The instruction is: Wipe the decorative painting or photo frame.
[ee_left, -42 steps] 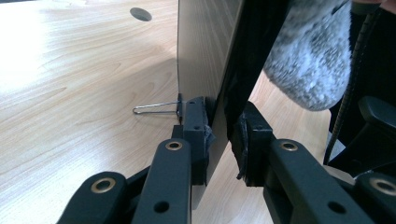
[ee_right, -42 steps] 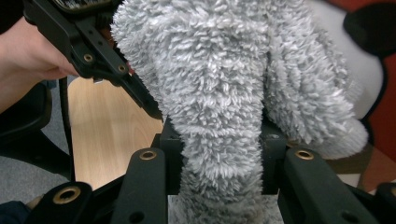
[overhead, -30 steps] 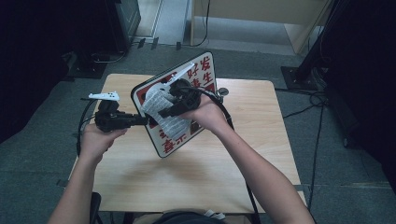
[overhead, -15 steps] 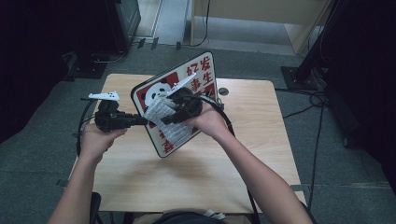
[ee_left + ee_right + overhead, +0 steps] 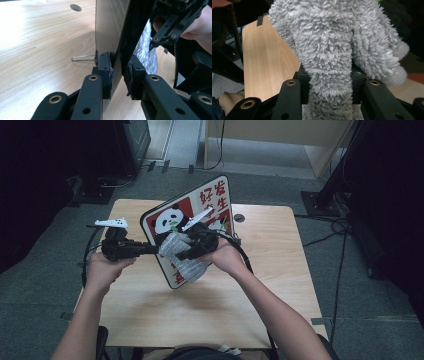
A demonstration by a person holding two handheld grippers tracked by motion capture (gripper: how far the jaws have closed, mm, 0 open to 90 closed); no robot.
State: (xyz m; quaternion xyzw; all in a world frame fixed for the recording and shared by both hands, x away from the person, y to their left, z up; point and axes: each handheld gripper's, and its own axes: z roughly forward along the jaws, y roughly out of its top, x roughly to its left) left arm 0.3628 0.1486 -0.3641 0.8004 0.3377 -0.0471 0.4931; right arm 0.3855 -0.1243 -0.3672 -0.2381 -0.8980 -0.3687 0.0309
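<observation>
Against the upright panda-print sign board my left gripper pinches by its edge, my right gripper, clamping a fluffy grey cloth, wipes its face; next, I judge, another downward stroke.

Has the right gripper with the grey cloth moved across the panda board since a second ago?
Yes. The right gripper has slid its fluffy grey cloth down the panda board, away from its top edge.

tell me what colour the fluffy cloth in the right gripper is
Light grey. The fluffy cloth shows best in the right gripper view.
</observation>
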